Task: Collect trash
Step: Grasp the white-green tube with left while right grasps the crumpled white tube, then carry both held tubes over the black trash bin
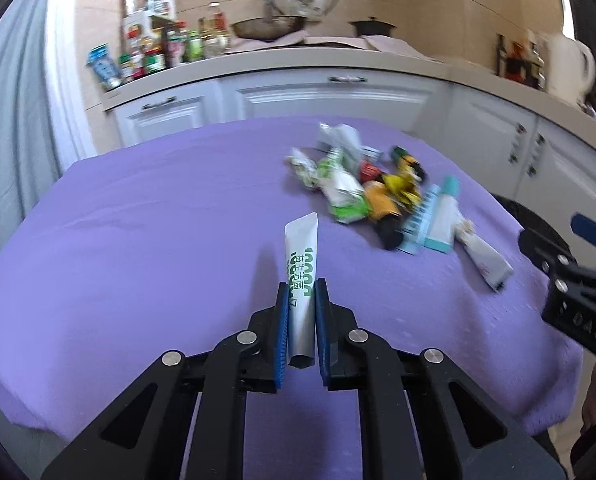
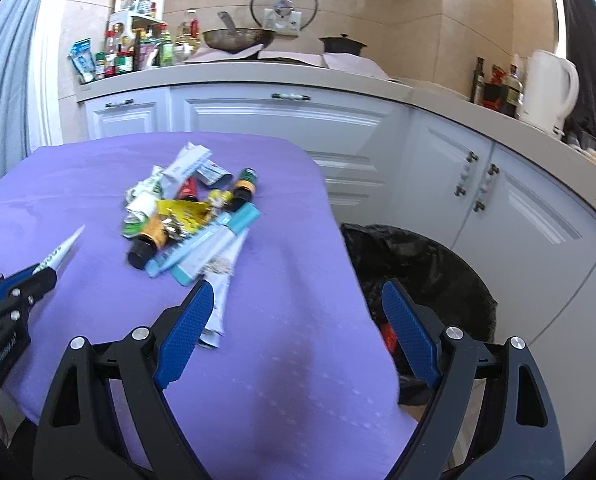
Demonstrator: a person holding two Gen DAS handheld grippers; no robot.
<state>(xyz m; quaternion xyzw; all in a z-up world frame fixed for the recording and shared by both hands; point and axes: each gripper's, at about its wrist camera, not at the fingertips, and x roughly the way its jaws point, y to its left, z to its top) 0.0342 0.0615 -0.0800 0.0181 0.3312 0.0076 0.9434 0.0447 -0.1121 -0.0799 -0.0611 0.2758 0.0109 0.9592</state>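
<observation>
A: Left wrist view is showing the left gripper (image 1: 301, 300) clamping a white tube with green lettering (image 1: 302, 258), its blue pads pressing on both sides, the crimped end pointing toward the far side of the purple tablecloth (image 1: 137, 220).

B: And the right gripper (image 2: 295, 320)?

A: Its jaws are standing wide apart with nothing between them, hovering over the near right part of the cloth.

B: Where is the remaining trash sitting?

A: A pile of wrappers and tubes (image 2: 185, 208) is lying farther off on the cloth (a dark-capped bottle and a teal box are showing among it), and one flattened tube is reaching to just beside the right gripper's left pad. A bin lined with a black bag (image 2: 430, 280) is standing right of the table.
</observation>
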